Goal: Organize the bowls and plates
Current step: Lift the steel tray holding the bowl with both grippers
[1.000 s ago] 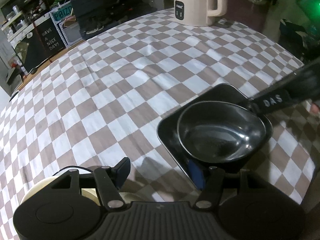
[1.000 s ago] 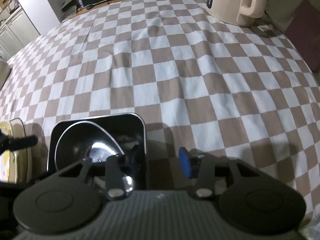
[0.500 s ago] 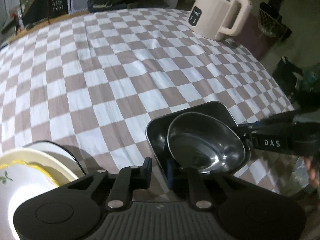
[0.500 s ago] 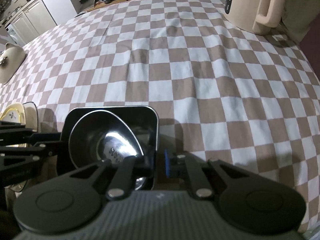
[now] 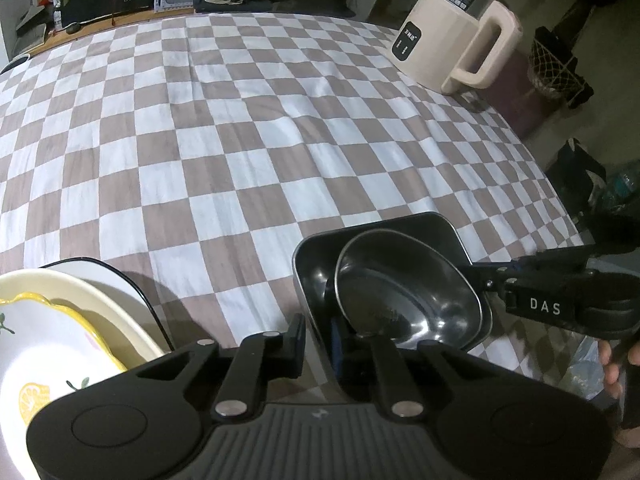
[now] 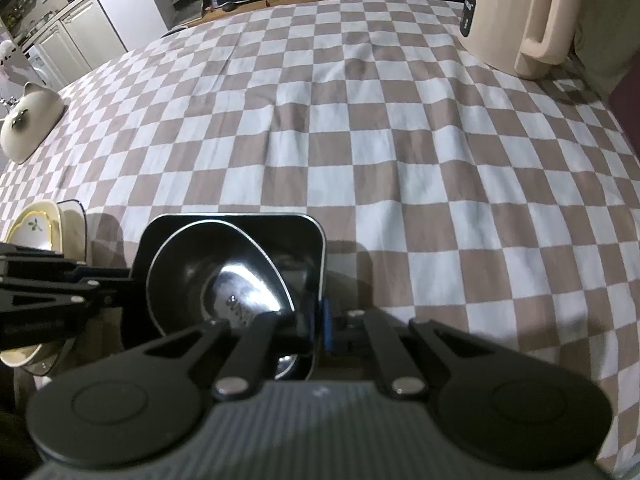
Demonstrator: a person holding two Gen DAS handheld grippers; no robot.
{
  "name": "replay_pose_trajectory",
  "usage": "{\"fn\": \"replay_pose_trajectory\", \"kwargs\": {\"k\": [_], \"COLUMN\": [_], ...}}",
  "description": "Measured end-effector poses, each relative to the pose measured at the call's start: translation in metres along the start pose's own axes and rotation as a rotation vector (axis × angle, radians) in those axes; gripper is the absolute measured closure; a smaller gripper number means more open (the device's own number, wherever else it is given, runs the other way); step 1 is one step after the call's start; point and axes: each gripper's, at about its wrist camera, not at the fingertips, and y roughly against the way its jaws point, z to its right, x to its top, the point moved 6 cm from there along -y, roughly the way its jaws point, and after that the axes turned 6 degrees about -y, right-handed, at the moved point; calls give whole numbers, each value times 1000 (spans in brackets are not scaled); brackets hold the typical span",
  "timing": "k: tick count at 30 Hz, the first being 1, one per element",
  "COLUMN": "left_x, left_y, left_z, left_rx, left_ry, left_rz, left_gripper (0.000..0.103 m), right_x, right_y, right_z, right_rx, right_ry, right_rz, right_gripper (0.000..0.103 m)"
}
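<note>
Two grippers pinch opposite walls of the glossy black square dish (image 5: 316, 256): left gripper (image 5: 318, 338) on its left wall, right gripper (image 6: 318, 320) on its right. A dark oval metal bowl (image 5: 404, 296) sits inside; cream floral plates (image 5: 52, 320) lie just left.

Both tongs closed within the last second: the left tongs (image 5: 318, 338) clamped the near-left wall of the square black dish (image 5: 308, 264), and the right tongs (image 6: 318, 322) pinched its right wall.
</note>
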Motion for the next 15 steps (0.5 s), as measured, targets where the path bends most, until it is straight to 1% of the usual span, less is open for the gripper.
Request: {"fn": "replay_pose_trajectory", "kwargs": {"k": [1, 3, 5, 10, 15], "left_x": [1, 2, 4, 7, 8], "left_y": [0, 1, -1, -7, -12], "left_z": [0, 0, 2, 14, 10], "left_rx": [-3, -22, -43, -38, -54], "left_ry": [4, 20, 34, 4, 83], "left_rz": [5, 23, 25, 20, 36], "left_gripper": [92, 92, 92, 92, 92], "right_x": [-1, -2, -4, -8, -12], "right_y": [0, 2, 3, 6, 8], "right_z": [0, 0, 2, 13, 24], "right_rx": [-1, -11, -28, -39, -25], "right_ry": [0, 2, -5, -39, -62], "right_rz": [-1, -6, -6, -2, -5], "right_gripper": [98, 98, 97, 97, 97]}}
